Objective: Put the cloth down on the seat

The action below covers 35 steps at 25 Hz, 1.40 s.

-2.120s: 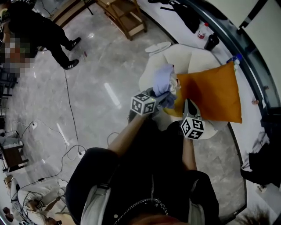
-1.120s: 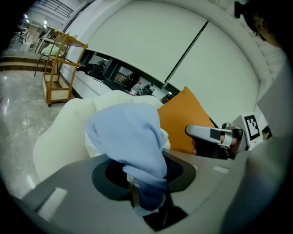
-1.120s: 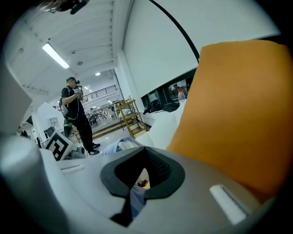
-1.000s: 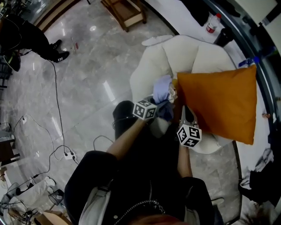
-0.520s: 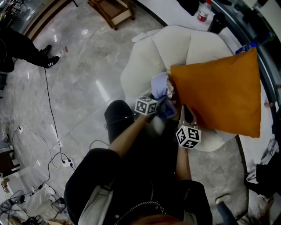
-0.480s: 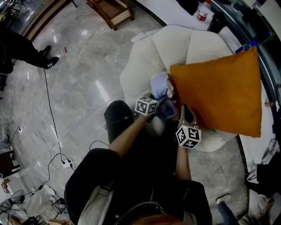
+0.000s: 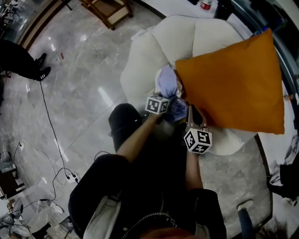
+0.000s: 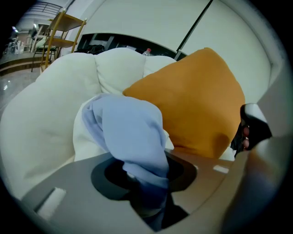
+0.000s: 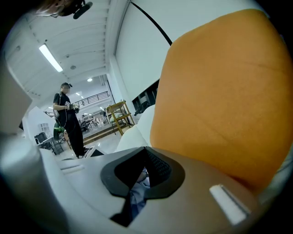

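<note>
A light blue cloth (image 7: 167, 81) hangs bunched over the cream armchair (image 7: 140, 70), next to the lower left corner of an orange cushion (image 7: 233, 79). My left gripper (image 7: 169, 106) is shut on the cloth. In the left gripper view the cloth (image 8: 130, 132) rises out from between the jaws of that gripper (image 8: 146, 183), in front of the armchair (image 8: 41, 128) and the cushion (image 8: 197, 109). My right gripper (image 7: 192, 114) sits under the cushion's lower edge. Seen in its own view, the right gripper (image 9: 145, 151) has its tips together, and the cushion (image 9: 219, 91) fills the right side. The seat itself is mostly hidden.
A person in black (image 9: 66, 119) stands on the marble floor at the far left (image 7: 18, 58). A wooden shelf unit (image 7: 105, 9) stands beyond the chair. Cables (image 7: 51, 135) trail across the floor on the left. A bottle (image 7: 205, 3) stands behind the chair.
Both grippers and the cloth have come in closer over the armchair, and the cushion now looms larger at the right. The left gripper still holds the cloth.
</note>
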### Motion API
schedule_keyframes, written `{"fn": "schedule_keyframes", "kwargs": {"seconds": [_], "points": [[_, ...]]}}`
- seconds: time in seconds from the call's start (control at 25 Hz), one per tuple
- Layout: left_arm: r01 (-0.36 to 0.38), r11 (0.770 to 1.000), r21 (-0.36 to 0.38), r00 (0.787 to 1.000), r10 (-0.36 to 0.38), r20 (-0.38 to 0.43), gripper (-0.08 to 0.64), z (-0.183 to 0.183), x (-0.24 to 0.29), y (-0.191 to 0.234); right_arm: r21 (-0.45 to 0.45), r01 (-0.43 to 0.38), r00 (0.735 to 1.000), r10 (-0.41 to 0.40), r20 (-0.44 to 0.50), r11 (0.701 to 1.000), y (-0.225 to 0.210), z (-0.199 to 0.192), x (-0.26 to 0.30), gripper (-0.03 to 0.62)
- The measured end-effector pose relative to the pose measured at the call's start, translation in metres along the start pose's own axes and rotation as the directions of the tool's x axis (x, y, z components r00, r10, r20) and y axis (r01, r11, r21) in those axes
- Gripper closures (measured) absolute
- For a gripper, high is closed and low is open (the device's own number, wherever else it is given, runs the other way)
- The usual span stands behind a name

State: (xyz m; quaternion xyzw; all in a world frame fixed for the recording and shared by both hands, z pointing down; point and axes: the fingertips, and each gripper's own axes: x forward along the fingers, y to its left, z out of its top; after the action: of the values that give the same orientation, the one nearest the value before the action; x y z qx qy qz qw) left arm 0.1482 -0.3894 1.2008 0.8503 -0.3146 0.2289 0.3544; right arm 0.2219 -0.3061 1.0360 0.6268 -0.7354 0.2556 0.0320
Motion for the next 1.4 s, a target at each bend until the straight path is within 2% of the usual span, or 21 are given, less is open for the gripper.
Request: {"fn": "schedule_keyframes", "kwargs": {"seconds": [0.2, 0.4, 0.52, 0.64, 0.68, 0.76, 0.88, 1.08, 1.4], "points": [[0.012, 1.000, 0.013, 0.999, -0.012, 0.029, 0.366, 0.002, 0.004, -0.002, -0.009, 0.001, 1.000, -0.001, 0.003, 1.000, -0.001, -0.004, -0.004, 0.592], [-0.035, 0.999, 0.040, 0.997, 0.032, 0.075, 0.240, 0.018, -0.014, -0.014, -0.018, -0.010, 1.000, 0.010, 0.011, 1.000, 0.003, -0.004, -0.008, 0.592], [-0.072, 0.997, 0.034, 0.989, 0.067, 0.132, 0.188, 0.038, -0.037, -0.017, -0.014, -0.011, 1.000, 0.012, 0.023, 1.000, 0.007, -0.002, -0.007, 0.592], [-0.064, 0.997, 0.045, 0.974, 0.053, 0.221, 0.186, 0.064, -0.065, -0.026, -0.005, -0.009, 1.000, 0.010, 0.026, 1.000, 0.008, -0.001, -0.005, 0.591], [-0.066, 0.996, 0.066, 0.968, 0.047, 0.247, 0.190, 0.072, -0.073, -0.028, -0.003, -0.010, 1.000, 0.010, 0.026, 1.000, 0.009, -0.001, -0.005, 0.592], [-0.069, 0.989, 0.129, 0.958, 0.030, 0.285, 0.279, 0.085, -0.090, -0.033, -0.002, -0.010, 1.000, 0.010, 0.027, 1.000, 0.012, 0.001, -0.003, 0.592], [-0.054, 0.977, 0.205, 0.948, -0.014, 0.317, 0.545, 0.099, -0.110, -0.042, -0.011, -0.007, 0.999, 0.007, 0.032, 1.000, 0.021, 0.009, -0.002, 0.591], [-0.019, 0.975, 0.221, 0.952, -0.050, 0.303, 0.551, 0.109, -0.133, -0.047, -0.012, -0.011, 0.999, 0.011, 0.033, 1.000, 0.045, 0.026, -0.003, 0.591], [0.040, 0.970, 0.238, 0.975, -0.090, 0.202, 0.551, 0.139, -0.179, -0.085, 0.032, 0.025, 1.000, -0.025, 0.000, 0.999, 0.078, 0.082, -0.033, 0.591]]}}
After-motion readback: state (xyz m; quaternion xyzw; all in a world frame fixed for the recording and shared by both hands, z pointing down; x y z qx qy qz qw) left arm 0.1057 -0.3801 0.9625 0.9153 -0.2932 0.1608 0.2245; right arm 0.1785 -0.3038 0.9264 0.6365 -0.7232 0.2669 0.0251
